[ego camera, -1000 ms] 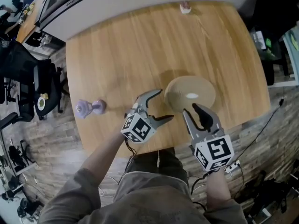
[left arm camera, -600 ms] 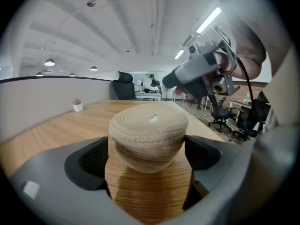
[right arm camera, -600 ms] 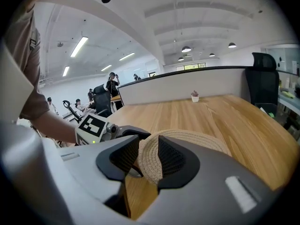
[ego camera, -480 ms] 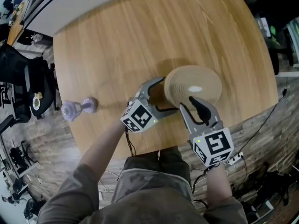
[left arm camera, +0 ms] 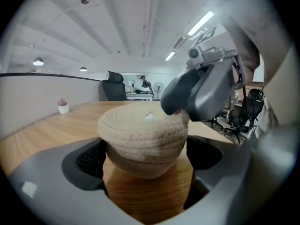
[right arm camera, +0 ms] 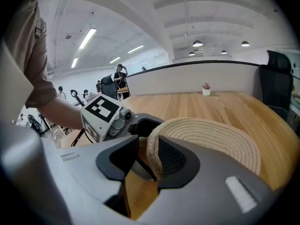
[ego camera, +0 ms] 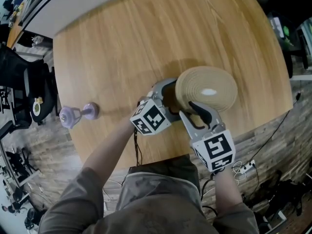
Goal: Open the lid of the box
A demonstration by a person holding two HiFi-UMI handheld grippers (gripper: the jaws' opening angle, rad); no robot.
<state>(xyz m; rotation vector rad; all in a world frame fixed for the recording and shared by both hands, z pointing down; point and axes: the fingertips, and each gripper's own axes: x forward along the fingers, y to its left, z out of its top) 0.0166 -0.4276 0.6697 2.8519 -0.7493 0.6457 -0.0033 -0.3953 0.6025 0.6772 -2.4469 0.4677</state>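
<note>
Left hand-held gripper (ego camera: pixel 168 99), jaws just opened wide, straddles the round beige woven-rope box (left arm camera: pixel 140 159) without pressing. Right hand-held gripper (ego camera: pixel 189 110), released, brackets its coiled lid (ego camera: pixel 207 89) at the rim. A purple dumbbell-shaped thing (ego camera: pixel 78 114) lies far left, with bare wooden desk (ego camera: pixel 122 48) beyond.

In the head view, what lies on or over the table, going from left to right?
Purple dumbbell-like object, left gripper, woven box; the gripper's jaws have just opened further, with the box between them.

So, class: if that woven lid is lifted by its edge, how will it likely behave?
The lid is coiled rope, so probably light and slightly bendy. Its rough weave should resist slipping. The basket beneath narrows towards its base, so it might tip.
</note>
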